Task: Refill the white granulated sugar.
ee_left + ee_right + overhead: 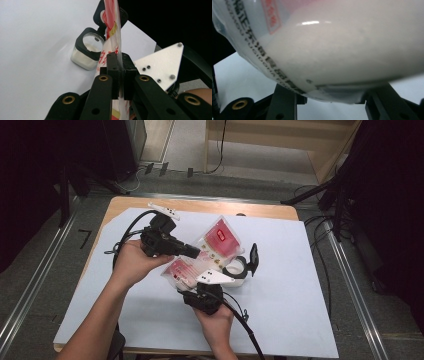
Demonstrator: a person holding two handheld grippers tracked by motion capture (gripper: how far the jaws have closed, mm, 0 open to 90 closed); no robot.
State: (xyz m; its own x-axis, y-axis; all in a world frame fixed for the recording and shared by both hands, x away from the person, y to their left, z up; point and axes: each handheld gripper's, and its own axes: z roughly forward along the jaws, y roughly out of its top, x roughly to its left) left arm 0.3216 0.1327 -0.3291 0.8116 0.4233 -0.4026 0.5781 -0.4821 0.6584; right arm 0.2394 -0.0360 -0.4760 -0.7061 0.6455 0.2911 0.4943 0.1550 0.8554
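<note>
A clear plastic bag (220,240) with red print, full of white powder, hangs tilted above the table between both grippers. My left gripper (197,254) is shut on the bag's thin flat edge (112,27), its pads pressed together on the film (119,75). My right gripper (195,292) comes from below; its jaws stand wide around the bag's bulging bottom (337,45), and their tips are hidden behind it. A small glass jar (235,269) with a black rim and some white powder inside stands just right of the bag, also in the left gripper view (87,51). Its black lid (253,257) is flipped up.
A white sheet (300,300) covers the wooden table (200,206). Cables trail from both grippers across the sheet. Dark stands and floor rails flank the table on both sides.
</note>
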